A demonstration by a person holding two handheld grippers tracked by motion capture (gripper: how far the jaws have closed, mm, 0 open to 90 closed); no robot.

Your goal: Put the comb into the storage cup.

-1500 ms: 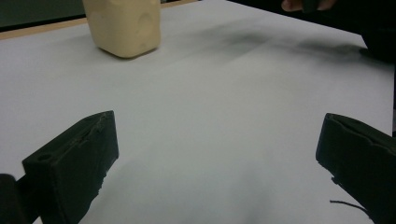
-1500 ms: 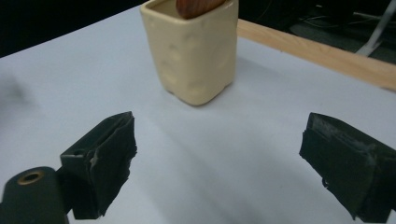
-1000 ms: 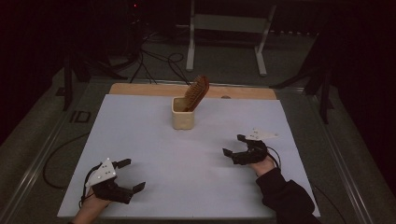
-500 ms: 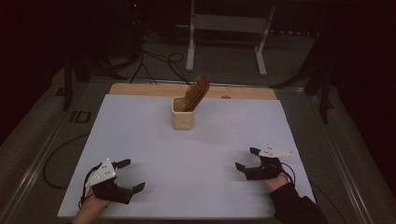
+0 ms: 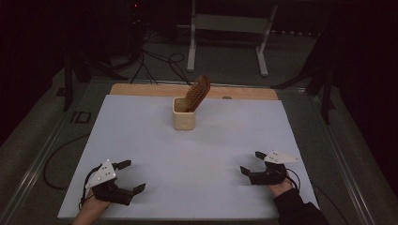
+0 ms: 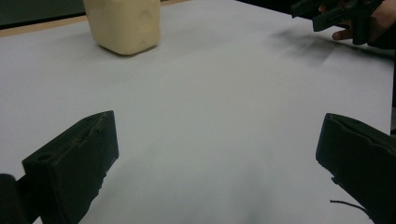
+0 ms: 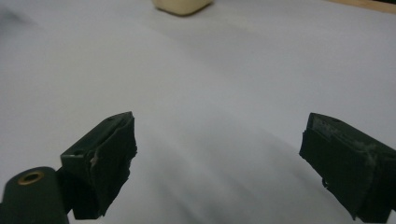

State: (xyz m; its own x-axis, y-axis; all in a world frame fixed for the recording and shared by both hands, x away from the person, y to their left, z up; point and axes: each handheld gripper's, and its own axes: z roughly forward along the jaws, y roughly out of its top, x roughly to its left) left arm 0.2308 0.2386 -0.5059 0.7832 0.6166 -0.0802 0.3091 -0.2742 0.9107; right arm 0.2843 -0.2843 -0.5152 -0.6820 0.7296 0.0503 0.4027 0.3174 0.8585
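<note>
1. The cream cup [image 5: 184, 119] stands upright near the far middle of the white sheet [image 5: 155, 140]. A wooden brush [image 5: 197, 93] leans out of it, bristle head up and tilted right; its lower part is hidden inside the cup.
2. In the left gripper view the cup's [image 6: 123, 23] top is cut off by the frame; in the right gripper view a sliver of its base [image 7: 183, 6] shows at the top edge.
3. The room behind the cup is dark: cables and a white metal stand [image 5: 230, 33] on the floor are just readable.
4. Past the cup, a strip of wooden board [image 5: 141, 89] shows beyond the sheet's far edge.
5. The left gripper [image 5: 127, 177] rests well nearer than the cup, to its left by the sheet's near edge, jaws spread wide, holding nothing.
6. The right gripper [image 5: 251, 162] rests nearer than the cup, to its right, jaws likewise spread and empty.
7. Between cup and grippers the sheet lies bare.
</note>
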